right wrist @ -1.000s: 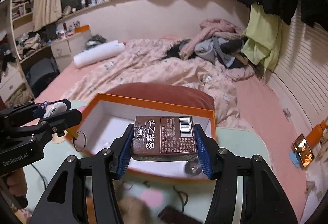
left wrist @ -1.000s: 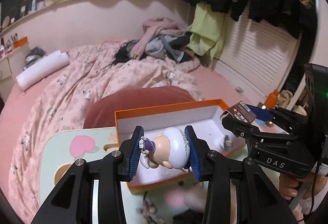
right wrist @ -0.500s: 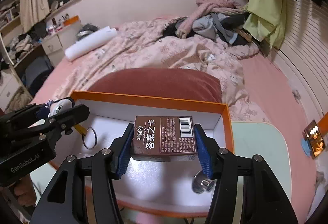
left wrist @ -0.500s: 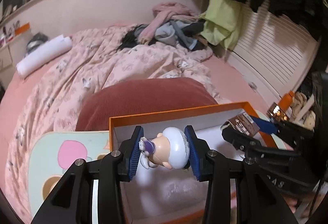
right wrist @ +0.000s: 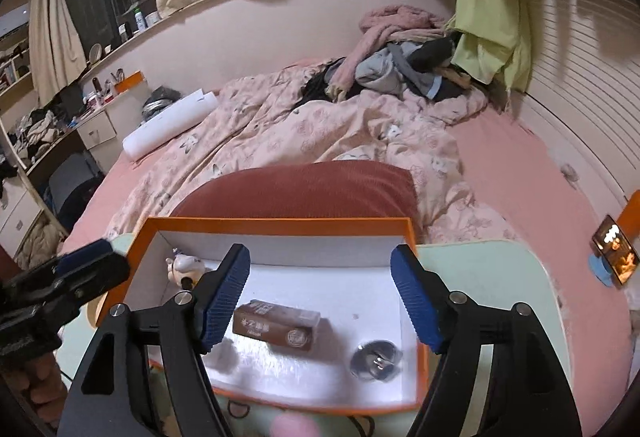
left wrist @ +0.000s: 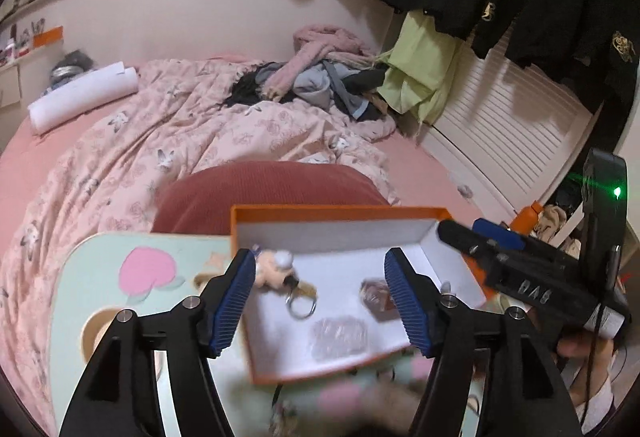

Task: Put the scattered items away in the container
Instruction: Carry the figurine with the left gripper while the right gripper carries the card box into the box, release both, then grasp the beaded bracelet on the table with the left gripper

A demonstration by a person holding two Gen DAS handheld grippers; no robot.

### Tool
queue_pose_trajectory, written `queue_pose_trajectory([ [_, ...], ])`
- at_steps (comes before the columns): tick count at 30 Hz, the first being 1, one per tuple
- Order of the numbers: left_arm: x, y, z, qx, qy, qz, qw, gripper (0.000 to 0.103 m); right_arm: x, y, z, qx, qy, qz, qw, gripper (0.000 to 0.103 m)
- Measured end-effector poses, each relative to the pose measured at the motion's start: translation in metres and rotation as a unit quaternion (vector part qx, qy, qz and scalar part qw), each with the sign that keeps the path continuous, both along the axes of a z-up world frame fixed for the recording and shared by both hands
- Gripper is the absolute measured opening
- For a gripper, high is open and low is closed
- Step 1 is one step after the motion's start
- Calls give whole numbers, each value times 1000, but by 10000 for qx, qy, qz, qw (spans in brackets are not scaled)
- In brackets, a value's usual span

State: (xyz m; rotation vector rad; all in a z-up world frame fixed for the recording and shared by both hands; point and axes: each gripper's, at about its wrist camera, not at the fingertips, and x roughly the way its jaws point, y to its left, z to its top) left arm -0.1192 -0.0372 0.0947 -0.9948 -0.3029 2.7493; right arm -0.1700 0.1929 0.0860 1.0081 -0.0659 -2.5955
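Now both grippers are opening and empty. A second ago the left gripper pinched the figurine keychain and the right gripper the brown card box; both things now lie inside the orange box (beside a small metal piece). Two more items seem tidied, leaving whatever sits blurred on the green table.

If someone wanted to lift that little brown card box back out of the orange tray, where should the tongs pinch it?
Pinch the brown card box across its two long sides, coming straight down from above. It lies flat on the floor of the orange tray, with clear floor on both long sides, so tongs probably fit there.
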Motion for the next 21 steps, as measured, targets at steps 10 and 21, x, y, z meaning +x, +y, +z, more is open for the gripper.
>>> queue_pose_trajectory([
  [10, 96, -5, -48, -33, -501, -40, 9987, 77, 94, 24, -18, -124, -200, 195, 9995, 73],
  [21, 152, 28, -88, -889, -340, 241, 9952, 80, 175, 35, -46, 471, 79, 157, 9987, 74],
])
